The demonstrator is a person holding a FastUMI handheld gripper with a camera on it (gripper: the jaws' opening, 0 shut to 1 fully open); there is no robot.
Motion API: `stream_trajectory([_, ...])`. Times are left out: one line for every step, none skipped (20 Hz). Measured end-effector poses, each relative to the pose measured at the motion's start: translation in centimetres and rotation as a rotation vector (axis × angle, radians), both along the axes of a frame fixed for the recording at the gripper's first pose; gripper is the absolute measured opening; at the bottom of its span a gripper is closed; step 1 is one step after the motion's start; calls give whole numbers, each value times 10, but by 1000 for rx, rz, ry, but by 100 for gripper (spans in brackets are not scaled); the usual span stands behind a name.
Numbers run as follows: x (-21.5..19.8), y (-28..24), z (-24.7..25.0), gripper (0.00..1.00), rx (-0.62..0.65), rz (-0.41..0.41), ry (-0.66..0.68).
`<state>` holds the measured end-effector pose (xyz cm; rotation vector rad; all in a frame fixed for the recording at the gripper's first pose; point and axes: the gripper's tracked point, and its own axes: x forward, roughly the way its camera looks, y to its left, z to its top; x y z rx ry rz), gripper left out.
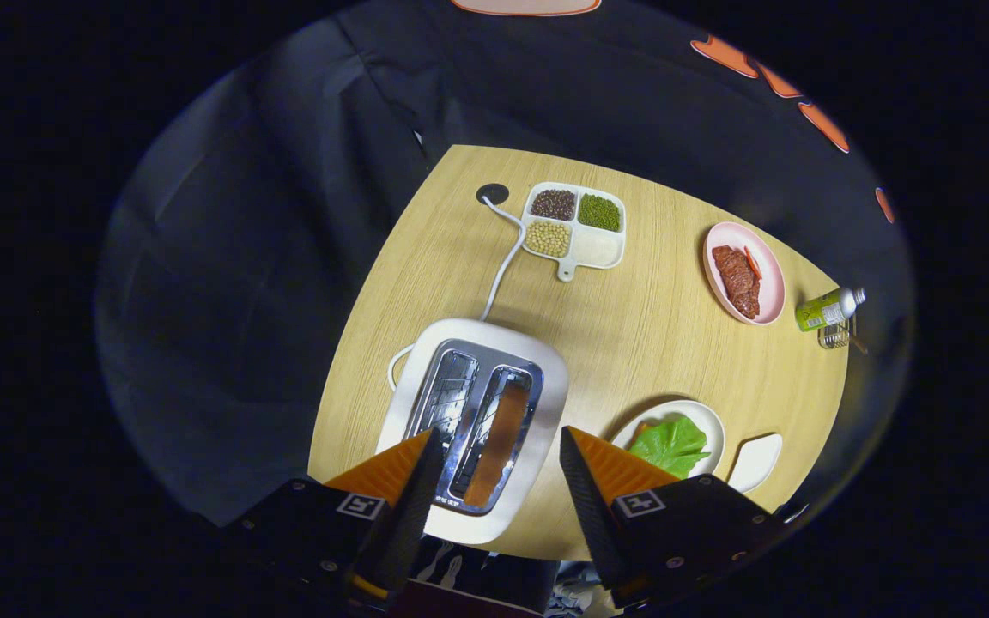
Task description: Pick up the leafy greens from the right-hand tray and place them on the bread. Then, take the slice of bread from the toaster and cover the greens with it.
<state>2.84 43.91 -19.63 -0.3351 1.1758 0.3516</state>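
Hovering high above the wooden table (632,343), the gripper (499,446) has its two fingers spread wide apart and nothing held between them. They frame the near end of the white toaster (546,386), which sits directly below and just ahead of them.

That toaster has two slots running lengthwise away from the fingers. The slot nearer the plates holds the slice of bread (499,442), standing on edge so that only its browned top edge shows; its long axis follows the slot, pointing from the gap between the fingers toward the far side of the table, leaning slightly toward the plates. The other slot shows bare metal. A white cord (505,257) runs from the toaster's far end to a dark round port (492,193) in the tabletop.

Just beside the toaster, partly hidden behind one finger, a white round plate (705,421) carries the leafy greens (670,445), lying flat. Whether bread lies under them I cannot tell. A small white dish (756,462) sits next to that plate.

Farther off are a four-compartment tray (580,232) of beans and grains, a pink plate (743,273) with a piece of meat (737,279), and a green-labelled bottle (829,309) at the table's edge.
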Motion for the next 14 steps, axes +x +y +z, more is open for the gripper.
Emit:
stream_trajectory([4, -2, -3, 73, -19, -5, -3])
stream_trajectory([4, -2, -6, 66, -27, -12, 3])
stream_trajectory([1, 0, -11, 53, -12, -29, 18])
stream_trajectory([-1, 4, -13, 39, 2, -44, 32])
stream_trajectory([2, 3, -11, 24, -1, -47, 22])
stream_trajectory([4, 2, -10, 19, -5, -33, 15])
stream_trajectory([2, 3, -9, 15, 0, -29, 14])
stream_trajectory([-2, 6, -8, 13, 13, -28, 22])
stream_trajectory([-5, 7, -4, 11, 23, -23, 21])
stream_trajectory([-6, 7, 1, 11, 30, -19, 17])
stream_trajectory([-7, 6, 8, 11, 40, -19, 13])
stream_trajectory([-8, 7, 17, 11, 54, -20, 9])
stream_trajectory([-8, 6, 25, 11, 66, -24, -2])
stream_trajectory([-8, 5, 33, 11, 76, -24, -11])
